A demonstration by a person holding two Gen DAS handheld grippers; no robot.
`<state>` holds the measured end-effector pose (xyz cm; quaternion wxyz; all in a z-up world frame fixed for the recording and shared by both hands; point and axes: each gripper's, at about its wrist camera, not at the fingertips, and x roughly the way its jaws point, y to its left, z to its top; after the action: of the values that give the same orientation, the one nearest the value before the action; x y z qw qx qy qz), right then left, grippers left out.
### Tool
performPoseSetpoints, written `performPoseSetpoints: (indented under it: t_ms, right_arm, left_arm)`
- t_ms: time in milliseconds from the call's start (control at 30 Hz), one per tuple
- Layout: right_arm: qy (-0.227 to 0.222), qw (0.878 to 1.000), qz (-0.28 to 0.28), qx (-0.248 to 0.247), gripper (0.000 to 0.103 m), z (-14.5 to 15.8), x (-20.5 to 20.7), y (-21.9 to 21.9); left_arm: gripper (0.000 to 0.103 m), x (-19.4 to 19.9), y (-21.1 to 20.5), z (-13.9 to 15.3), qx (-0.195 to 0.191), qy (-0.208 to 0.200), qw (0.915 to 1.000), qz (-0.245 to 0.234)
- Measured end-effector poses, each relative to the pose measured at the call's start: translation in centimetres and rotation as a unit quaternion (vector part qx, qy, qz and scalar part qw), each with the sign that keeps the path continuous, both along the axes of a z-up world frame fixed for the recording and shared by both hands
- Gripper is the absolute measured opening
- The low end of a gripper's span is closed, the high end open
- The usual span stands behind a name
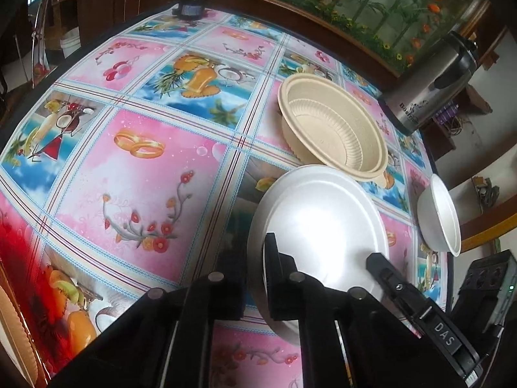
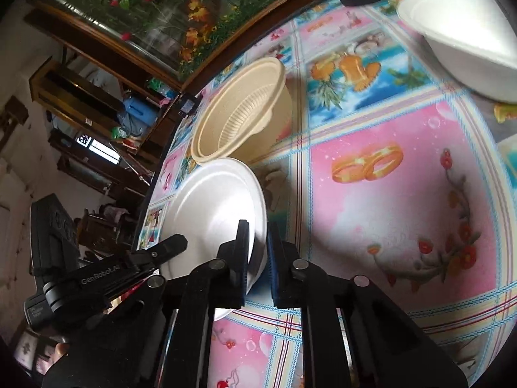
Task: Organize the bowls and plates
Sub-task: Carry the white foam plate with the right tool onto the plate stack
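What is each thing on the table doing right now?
white plate: tilted up, rim pinched by both grippers.
left gripper: shut on the plate's rim.
right gripper: shut on the plate's rim.
tan bowls: two nested, empty.
white bowl: upright, empty.
steel flask: standing, lid on.

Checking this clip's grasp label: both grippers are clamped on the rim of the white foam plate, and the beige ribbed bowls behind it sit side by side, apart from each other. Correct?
Not quite. The left gripper and right gripper are both shut on the white foam plate, but the beige ribbed bowls are nested one inside the other, as the left wrist view shows.
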<state>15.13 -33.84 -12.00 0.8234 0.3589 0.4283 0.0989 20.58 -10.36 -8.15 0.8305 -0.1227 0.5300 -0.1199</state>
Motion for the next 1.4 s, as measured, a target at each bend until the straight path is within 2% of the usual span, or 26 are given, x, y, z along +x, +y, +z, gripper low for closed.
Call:
performPoseSetpoints:
  t_ms: [300, 633, 867, 1067, 1233, 1400]
  right_arm:
    - [-0.012, 1.000, 0.003, 0.009, 0.009, 0.9, -0.7, 0.0]
    - [-0.056, 0.998, 0.014, 0.014, 0.009, 3.9, -3.9, 3.7]
    - [-0.079, 0.995, 0.056, 0.010, 0.009, 6.6, -5.8, 9.0]
    - [-0.104, 0.988, 0.110, 0.012, 0.009, 8.9, -6.7, 15.2]
    - [-0.108, 0.981, 0.158, 0.015, 0.009, 9.2, -7.0, 21.1]
    - [-0.084, 0.978, 0.191, -0.002, 0.009, 8.1, -6.5, 25.6]
  left_arm:
    - [0.007, -1.3, 0.8, 1.1, 0.000, -0.009, 0.9999, -0.013]
    - [0.007, -5.4, 5.0, 4.9, 0.010, -0.057, 0.9983, -0.007]
    - [0.007, -8.8, 10.7, 7.2, 0.015, -0.084, 0.9963, 0.015]
    - [0.008, -12.3, 17.1, 9.2, 0.032, -0.115, 0.9915, 0.051]
    - [0.008, -14.0, 21.8, 9.2, 0.050, -0.117, 0.9878, 0.090]
    - [0.009, -14.3, 24.5, 7.5, 0.062, -0.092, 0.9881, 0.107]
